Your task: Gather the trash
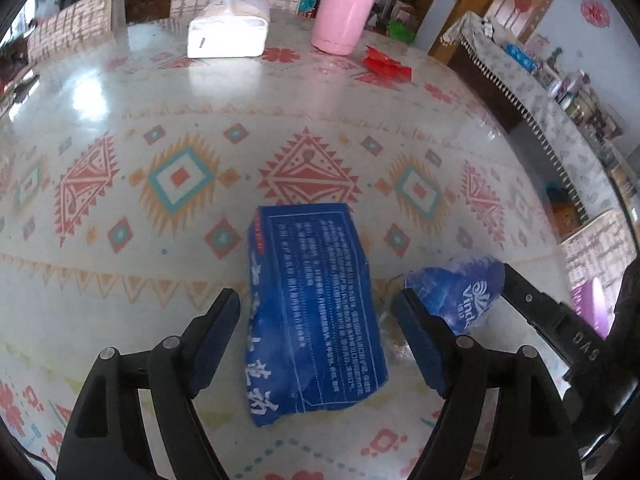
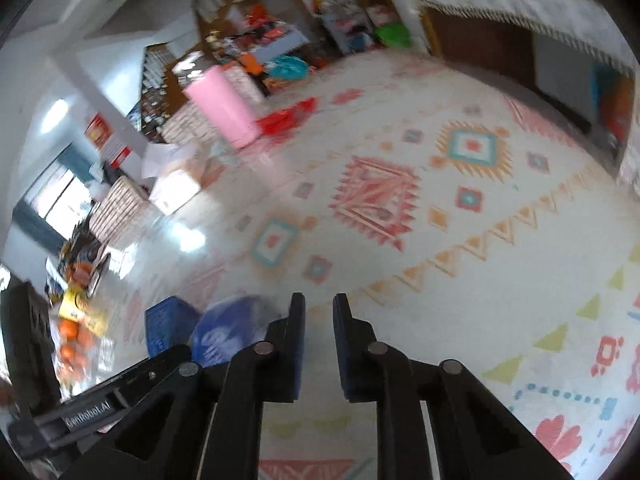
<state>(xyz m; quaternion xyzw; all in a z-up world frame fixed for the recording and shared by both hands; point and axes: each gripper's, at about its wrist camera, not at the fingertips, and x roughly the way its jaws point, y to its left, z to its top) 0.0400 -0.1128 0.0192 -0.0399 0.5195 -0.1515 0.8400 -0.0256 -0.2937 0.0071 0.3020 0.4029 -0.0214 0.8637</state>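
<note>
Left gripper (image 1: 316,308) spread wide, straddling the blue wrapper (image 1: 316,304) flat on the table (image 1: 120,280), well short of the pink cup (image 1: 346,4). Right gripper (image 2: 319,308) nearly closed, seemingly empty. Risk: pads skid off that thin, flat wrapper.

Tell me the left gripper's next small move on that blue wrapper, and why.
Probably ease the left gripper down and close. The flat blue printed plastic wrapper lies on the patterned tablecloth between its open jaws, not yet pinched. The crumpled blue tissue packet sits just outside the right finger, so close straight.
</note>
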